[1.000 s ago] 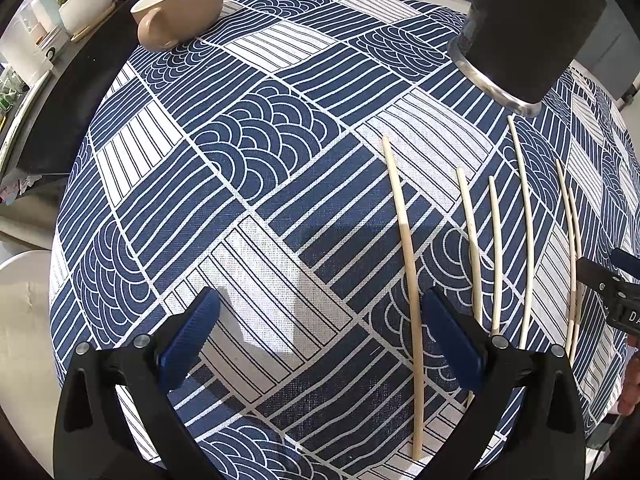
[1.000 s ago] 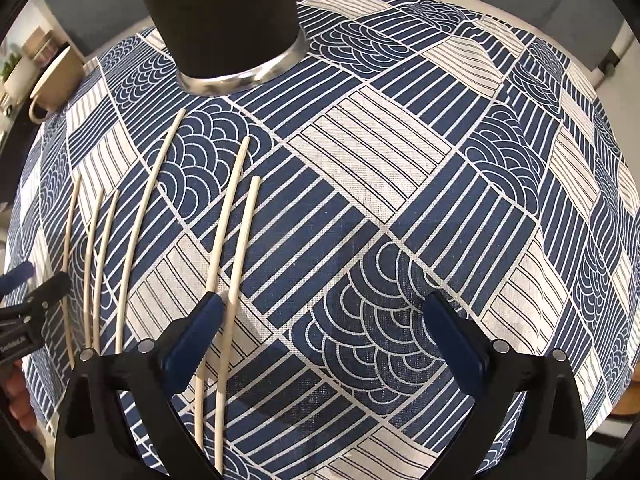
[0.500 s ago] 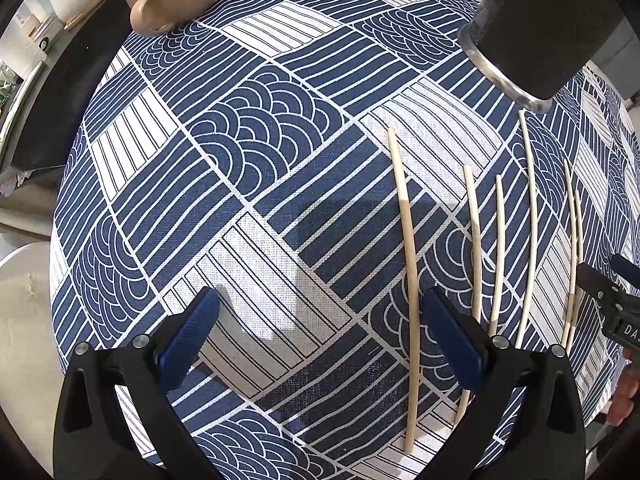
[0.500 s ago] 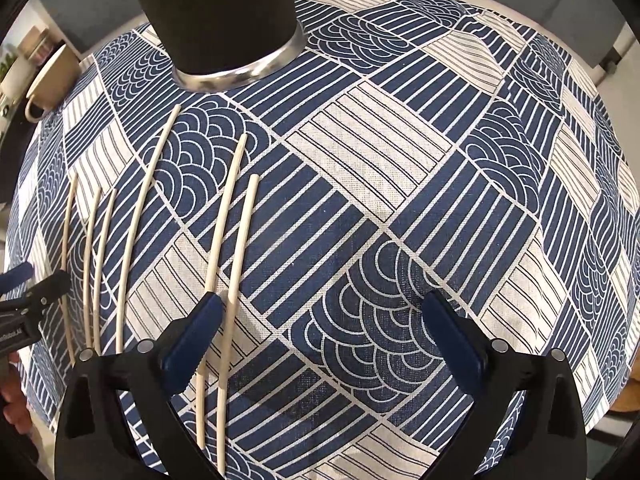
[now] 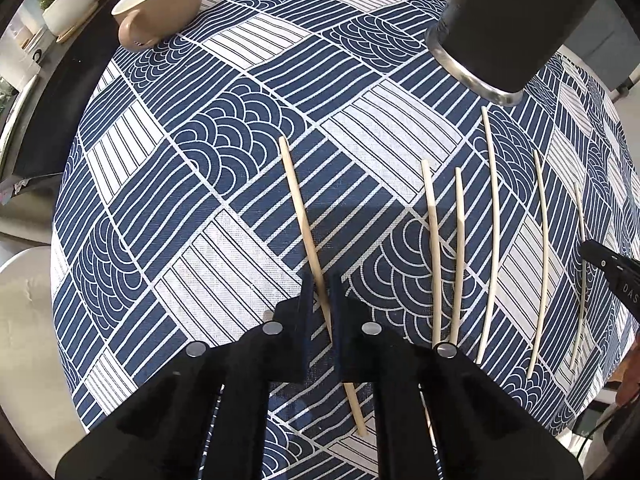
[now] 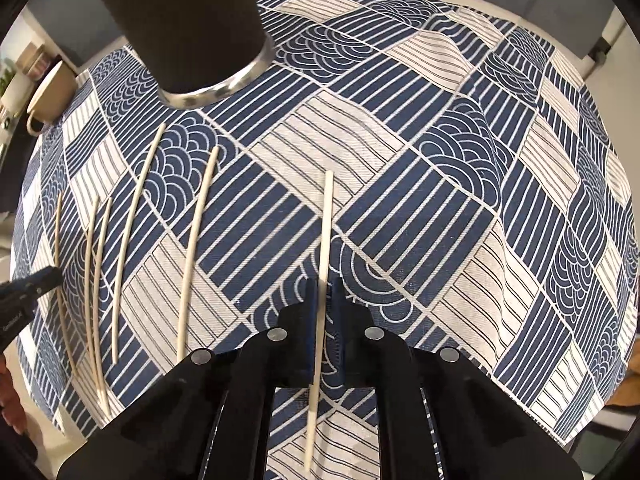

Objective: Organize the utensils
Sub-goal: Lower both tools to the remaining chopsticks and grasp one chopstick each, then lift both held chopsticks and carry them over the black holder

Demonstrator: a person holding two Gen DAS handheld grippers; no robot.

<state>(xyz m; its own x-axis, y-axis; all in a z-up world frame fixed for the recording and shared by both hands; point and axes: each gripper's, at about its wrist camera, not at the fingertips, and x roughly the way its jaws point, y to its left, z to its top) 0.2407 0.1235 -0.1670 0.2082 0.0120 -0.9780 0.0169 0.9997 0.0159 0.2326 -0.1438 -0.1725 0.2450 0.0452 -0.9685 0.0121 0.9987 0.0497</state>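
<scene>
- Right up close, the left gripper [image 5: 322, 308] has just snapped closed on a chopstick [image 5: 298, 204], pinching it below the middle, toward the near end.
- Same deal with the right gripper [image 6: 323, 312]: its jaws have just closed too, and it's clamped on its own chopstick [image 6: 326, 224].
- These sticks look light, thin and stiff, probably a bit slick, so I'd guess an off-centre pinch could let one swivel. Grabbing closer to the middle seems safer.
- Between the two held ones, five more loose chopsticks [image 5: 494, 216] lie roughly side by side on the blue patterned tablecloth [image 5: 224, 152].
- Farther back stands a dark holder cup [image 5: 508, 20], likely where they all go.
- Way off at the far left edge sits a tan mug [image 5: 160, 4].
</scene>
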